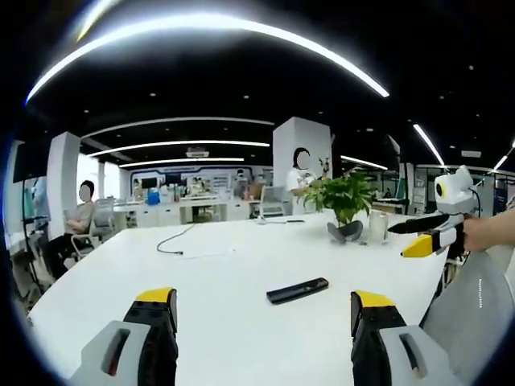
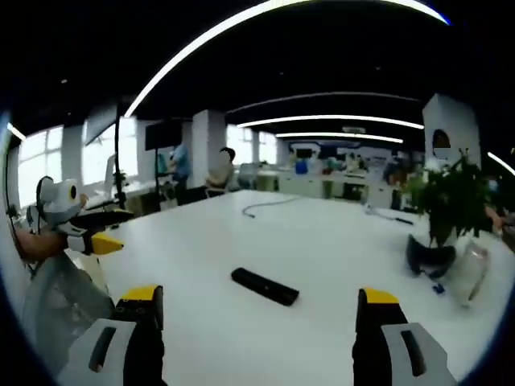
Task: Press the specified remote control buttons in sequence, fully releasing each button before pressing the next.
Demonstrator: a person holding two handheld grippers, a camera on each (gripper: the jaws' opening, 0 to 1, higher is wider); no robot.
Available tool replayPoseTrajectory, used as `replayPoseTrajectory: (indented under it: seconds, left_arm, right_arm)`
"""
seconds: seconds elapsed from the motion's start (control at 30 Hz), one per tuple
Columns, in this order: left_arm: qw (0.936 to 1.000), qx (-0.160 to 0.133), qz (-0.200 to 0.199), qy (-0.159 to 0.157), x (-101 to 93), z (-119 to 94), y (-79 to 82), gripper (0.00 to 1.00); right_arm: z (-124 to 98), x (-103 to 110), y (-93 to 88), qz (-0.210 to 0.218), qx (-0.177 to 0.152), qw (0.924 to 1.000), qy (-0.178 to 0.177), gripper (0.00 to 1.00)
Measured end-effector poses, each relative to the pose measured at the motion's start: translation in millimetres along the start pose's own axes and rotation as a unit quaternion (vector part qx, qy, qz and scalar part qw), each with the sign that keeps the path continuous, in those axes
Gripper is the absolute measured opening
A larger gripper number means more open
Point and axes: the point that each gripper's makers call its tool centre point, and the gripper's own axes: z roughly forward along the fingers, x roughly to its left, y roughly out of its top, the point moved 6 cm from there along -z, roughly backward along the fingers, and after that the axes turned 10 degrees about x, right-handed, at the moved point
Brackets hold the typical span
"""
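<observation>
Left gripper view: remote (image 1: 298,290) lies on table (image 1: 241,257), ahead of spread left gripper (image 1: 265,322), untouched; right gripper (image 2: 259,322) likewise spread.

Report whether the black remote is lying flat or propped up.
Lying flat. The slim black remote control rests lengthwise on the white table, apart from both grippers, whose jaws stand open on either side of it.

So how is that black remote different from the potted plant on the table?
The remote control lies flat and low on the white table, while the potted plant stands upright and rises well above it. The remote is a slim black bar; the plant is bushy green leaves in a dark rounded pot. The remote sits out in the open middle, the plant nearer the far edge. Both rest on the same table, untouched by either gripper.
</observation>
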Motion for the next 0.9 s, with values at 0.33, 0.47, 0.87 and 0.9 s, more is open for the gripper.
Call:
replayPoseTrajectory:
  seconds: [0.33, 0.47, 0.87, 0.9]
  left_arm:
    - [0.9999, -0.008, -0.003, -0.009, -1.6, -1.4, 1.5, 0.92]
    - [0.9999, -0.006, 0.001, -0.012, -3.5, -0.9, 1.1, 0.92]
    - [0.9999, -0.011, -0.003, -0.011, -3.4, -2.2, 2.5, 0.93]
    - [0.9999, -0.014, -0.001, -0.009, -3.7, -2.7, 3.2, 0.93]
  right_arm:
    - [-7.2, -19.0, -6.0, -0.007, 0.017, 0.9988, -0.045, 0.99]
    - [-8.7, -23.2, -6.4, -0.001, 0.012, 0.9985, -0.053, 0.99]
    - [-15.1, -27.5, -7.9, 0.017, -0.009, 0.9986, -0.050, 0.97]
    - [-14.5, -27.4, -8.1, 0.009, -0.007, 0.9986, -0.051, 0.96]
